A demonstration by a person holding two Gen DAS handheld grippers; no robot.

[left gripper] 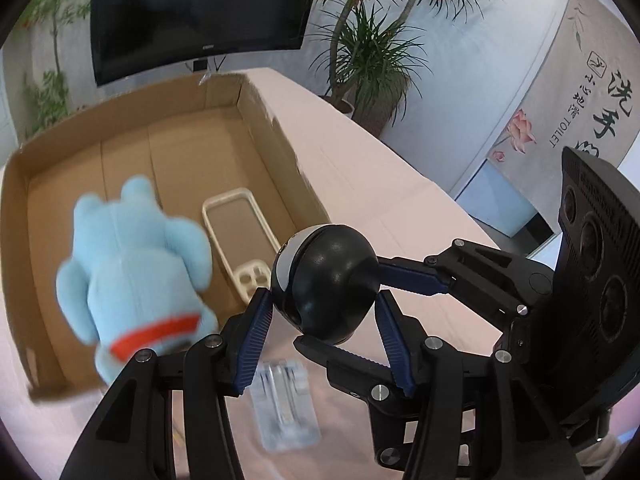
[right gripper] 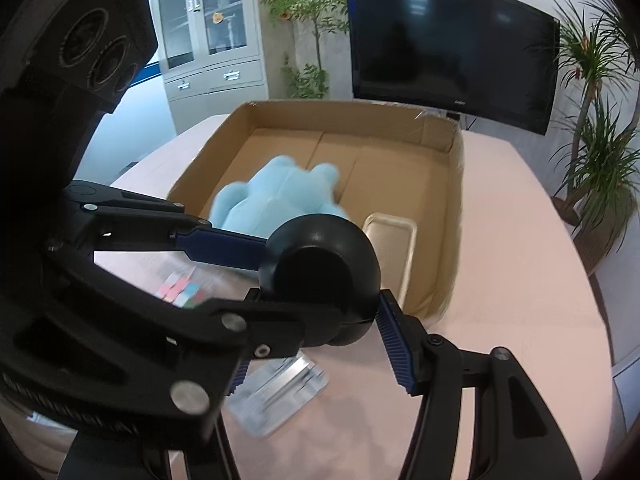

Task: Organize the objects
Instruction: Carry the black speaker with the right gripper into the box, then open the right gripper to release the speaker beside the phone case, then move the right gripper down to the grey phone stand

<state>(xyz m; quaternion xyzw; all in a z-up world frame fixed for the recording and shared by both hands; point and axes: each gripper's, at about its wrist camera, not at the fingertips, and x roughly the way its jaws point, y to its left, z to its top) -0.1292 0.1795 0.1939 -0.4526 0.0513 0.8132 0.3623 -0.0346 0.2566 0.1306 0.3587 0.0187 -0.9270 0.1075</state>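
While a blue plush toy (left gripper: 132, 264) and cream tray (left gripper: 240, 240) lie in the cardboard box (left gripper: 256, 120) ahead, my left gripper (left gripper: 324, 300) and right gripper (right gripper: 320, 280) both pinch the black ball (left gripper: 328, 276) between them.

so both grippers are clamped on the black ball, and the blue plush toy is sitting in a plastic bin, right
Not quite: the blue plush toy is in a cardboard box, not a plastic bin, as the right wrist view shows. Both the left gripper and right gripper do clamp the black ball.
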